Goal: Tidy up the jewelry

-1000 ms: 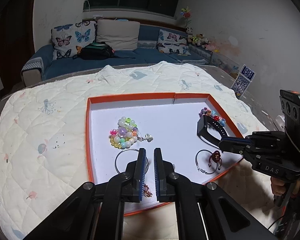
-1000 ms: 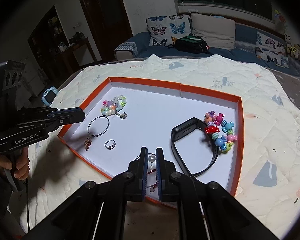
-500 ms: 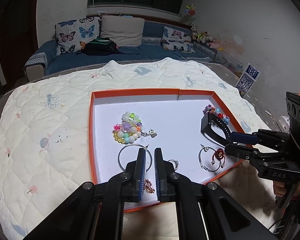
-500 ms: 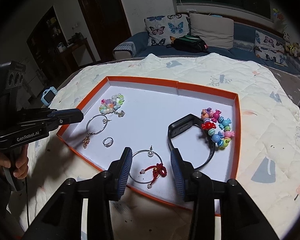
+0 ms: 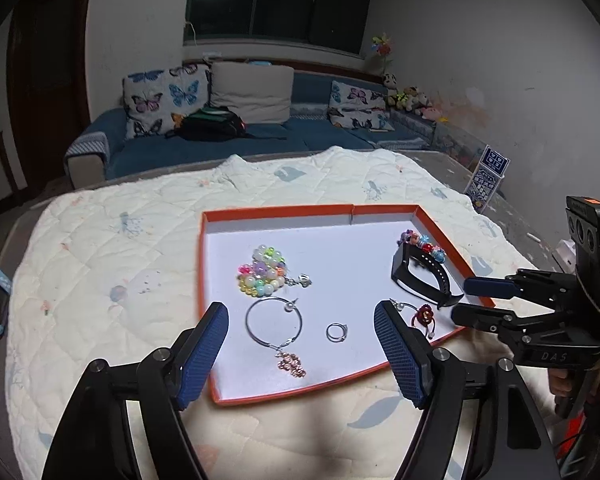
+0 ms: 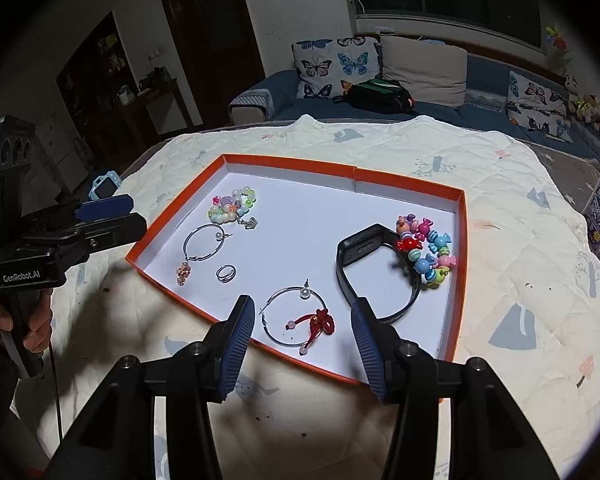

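My left gripper and right gripper have just spread apart, empty, above the orange tray's near edge.

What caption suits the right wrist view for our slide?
Open right gripper above a hoop earring with red knot in an orange-rimmed tray of jewelry.

I read "GenRobot.AI" on my left gripper body and "DAS" on my right gripper body.
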Tool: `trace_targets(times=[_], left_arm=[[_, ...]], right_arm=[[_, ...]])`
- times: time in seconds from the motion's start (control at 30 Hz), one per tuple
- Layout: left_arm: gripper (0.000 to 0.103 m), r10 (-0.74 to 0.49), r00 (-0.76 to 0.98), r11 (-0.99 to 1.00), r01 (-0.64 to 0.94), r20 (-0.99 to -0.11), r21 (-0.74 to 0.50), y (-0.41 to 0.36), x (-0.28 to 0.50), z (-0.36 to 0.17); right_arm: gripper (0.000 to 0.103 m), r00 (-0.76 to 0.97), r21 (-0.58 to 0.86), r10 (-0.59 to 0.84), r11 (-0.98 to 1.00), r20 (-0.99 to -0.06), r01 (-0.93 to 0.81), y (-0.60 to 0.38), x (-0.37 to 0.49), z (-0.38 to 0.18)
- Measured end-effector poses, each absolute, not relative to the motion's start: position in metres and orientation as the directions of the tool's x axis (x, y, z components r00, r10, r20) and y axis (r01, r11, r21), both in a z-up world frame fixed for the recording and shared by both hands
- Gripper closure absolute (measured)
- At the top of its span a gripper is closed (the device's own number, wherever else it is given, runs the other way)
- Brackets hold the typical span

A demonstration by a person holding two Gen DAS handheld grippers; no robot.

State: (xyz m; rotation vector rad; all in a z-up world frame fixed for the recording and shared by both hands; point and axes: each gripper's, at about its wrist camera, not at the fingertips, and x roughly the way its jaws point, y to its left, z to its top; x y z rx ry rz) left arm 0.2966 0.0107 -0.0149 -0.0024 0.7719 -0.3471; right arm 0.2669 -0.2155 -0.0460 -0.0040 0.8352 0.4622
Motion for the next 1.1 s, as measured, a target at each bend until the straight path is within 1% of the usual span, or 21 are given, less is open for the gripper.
trace_targets(times=[0.4,0.43,0.47,0.53,0.63,0.77,0.87,1.1], left_arm=[[0.022,-0.204,0.757,0.976,0.21,-0.621,-0.064,0.019,0.244,0.01],[0.02,-0.196,0.761,0.977,0.203,-0.618,-0.059,0.019,0.239,0.012],[0.017,-0.184,0.766,0.98,0.194,-0.616,-0.052,0.019,0.233,0.013],[0.016,-0.171,0.775,0.982,0.186,-0.609,-0.039,0.019,0.223,0.016],[0.012,-0.144,0.79,0.986,0.163,-0.596,-0.023,0.019,0.207,0.022],[0.011,-0.15,0.794,0.987,0.158,-0.59,-0.038,0.019,0.193,0.024],[0.011,-0.137,0.798,0.988,0.151,-0.587,-0.026,0.018,0.183,0.025],[0.011,-0.114,0.804,0.991,0.131,-0.583,-0.014,0.018,0.166,0.028]], right_arm=[[0.042,0.651,0.109,0.323,0.932,-0.687,-0.347,-0.22,0.234,-0.028],[0.042,0.655,0.108,0.32,0.933,-0.684,-0.343,-0.22,0.232,-0.026],[0.041,0.66,0.106,0.316,0.935,-0.682,-0.339,-0.22,0.228,-0.024],[0.04,0.669,0.096,0.308,0.938,-0.677,-0.334,-0.22,0.223,-0.022],[0.039,0.684,0.066,0.29,0.94,-0.669,-0.334,-0.217,0.214,-0.019],[0.037,0.695,0.051,0.286,0.94,-0.66,-0.338,-0.214,0.204,-0.016],[0.037,0.706,0.037,0.277,0.941,-0.652,-0.335,-0.213,0.198,-0.013],[0.036,0.713,0.073,0.286,0.946,-0.64,-0.315,-0.218,0.187,-0.009]])
